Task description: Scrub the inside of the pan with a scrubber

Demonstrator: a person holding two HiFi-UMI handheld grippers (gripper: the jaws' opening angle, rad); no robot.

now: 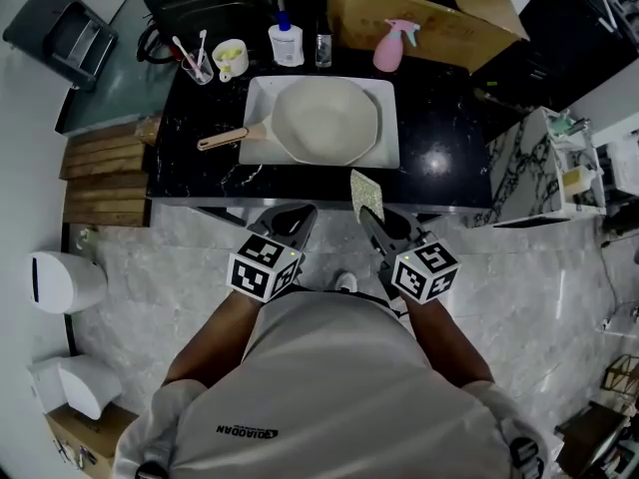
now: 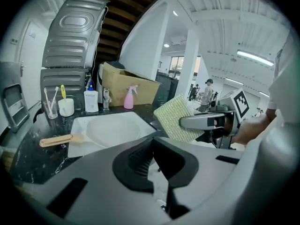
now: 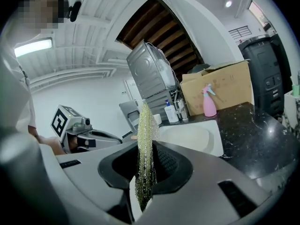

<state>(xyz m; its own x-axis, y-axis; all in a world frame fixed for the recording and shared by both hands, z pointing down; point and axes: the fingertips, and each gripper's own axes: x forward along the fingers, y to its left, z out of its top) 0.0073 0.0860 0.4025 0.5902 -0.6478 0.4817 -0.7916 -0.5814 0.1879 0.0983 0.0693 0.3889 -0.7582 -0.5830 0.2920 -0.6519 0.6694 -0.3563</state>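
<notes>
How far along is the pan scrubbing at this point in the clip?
Done: the scrubber is clamped edge-up in the right gripper. In hand: both grippers hang short of the black counter, the left gripper shut and empty. Left: all the scrubbing; the cream pan sits on the white tray, its wooden handle free, with the scrubber not yet on it.

The left gripper has its jaws together with nothing between them. Ahead, a white pan with a wooden handle sits in a white tray on the black counter. To the right, the right gripper clamps a yellow-green scrubber.
</notes>
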